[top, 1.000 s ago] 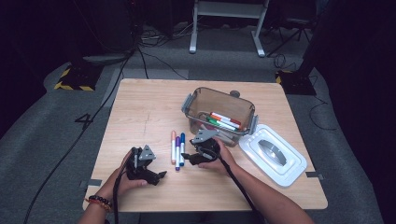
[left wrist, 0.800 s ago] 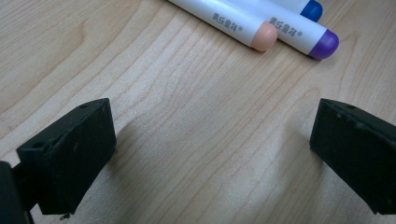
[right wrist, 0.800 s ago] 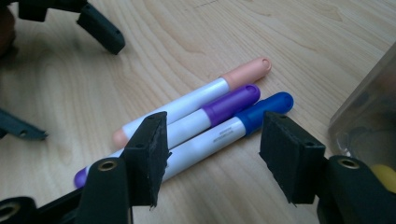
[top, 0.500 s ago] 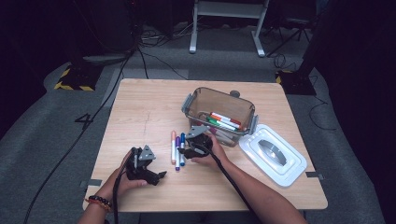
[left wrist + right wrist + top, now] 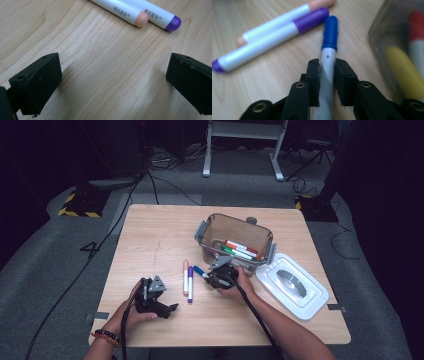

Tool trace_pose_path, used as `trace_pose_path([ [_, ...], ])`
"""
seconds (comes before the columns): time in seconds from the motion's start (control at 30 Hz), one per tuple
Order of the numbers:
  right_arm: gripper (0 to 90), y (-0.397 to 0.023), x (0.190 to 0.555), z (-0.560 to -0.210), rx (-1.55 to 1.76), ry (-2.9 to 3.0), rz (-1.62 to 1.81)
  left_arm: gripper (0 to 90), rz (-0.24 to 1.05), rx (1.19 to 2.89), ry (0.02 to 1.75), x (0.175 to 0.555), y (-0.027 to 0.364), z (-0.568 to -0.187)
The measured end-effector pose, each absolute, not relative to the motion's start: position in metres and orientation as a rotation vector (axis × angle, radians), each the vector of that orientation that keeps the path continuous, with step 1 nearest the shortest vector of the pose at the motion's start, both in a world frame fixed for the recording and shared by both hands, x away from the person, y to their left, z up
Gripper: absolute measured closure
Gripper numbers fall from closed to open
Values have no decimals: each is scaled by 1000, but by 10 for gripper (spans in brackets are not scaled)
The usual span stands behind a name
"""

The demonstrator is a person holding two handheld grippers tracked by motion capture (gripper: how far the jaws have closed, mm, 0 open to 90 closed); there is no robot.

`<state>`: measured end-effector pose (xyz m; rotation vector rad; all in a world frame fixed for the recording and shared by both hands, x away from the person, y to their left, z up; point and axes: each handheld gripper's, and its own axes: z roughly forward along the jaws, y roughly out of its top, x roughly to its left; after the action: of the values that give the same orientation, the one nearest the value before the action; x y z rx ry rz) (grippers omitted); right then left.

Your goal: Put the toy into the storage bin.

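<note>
The blue-capped marker (image 5: pixel 329 47) lies on the table (image 5: pixel 150 235), just beside the brown container (image 5: pixel 235 232). The right hand-held gripper (image 5: pixel 327 67) has just clamped its white barrel. The peach marker (image 5: pixel 125 12) and purple marker (image 5: pixel 160 18) lie alongside. The left hand-held gripper (image 5: pixel 112 80) gapes wide over bare wood. The white lid (image 5: pixel 292 285) rests farther right.

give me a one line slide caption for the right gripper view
Right gripper clamped on a blue-capped marker above the wooden table, beside two loose markers.
</note>
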<state>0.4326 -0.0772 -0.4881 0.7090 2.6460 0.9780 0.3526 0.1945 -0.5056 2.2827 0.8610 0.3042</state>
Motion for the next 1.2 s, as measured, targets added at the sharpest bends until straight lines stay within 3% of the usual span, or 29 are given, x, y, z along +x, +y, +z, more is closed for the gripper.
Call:
trace_pose_path([
  [0.6,751,-161,379,-487,726,2736,1020,5,306,2282,861,353,194,-506],
  [0.83,601,-176,357,-488,686,2774,1070,5,306,2282,861,353,194,-506],
  [1.03,460,-159,356,-492,622,2753,1097,5,304,2283,860,353,194,-506],
  [1.2,475,-136,357,-495,558,2724,1099,5,306,2282,862,353,194,-506],
])
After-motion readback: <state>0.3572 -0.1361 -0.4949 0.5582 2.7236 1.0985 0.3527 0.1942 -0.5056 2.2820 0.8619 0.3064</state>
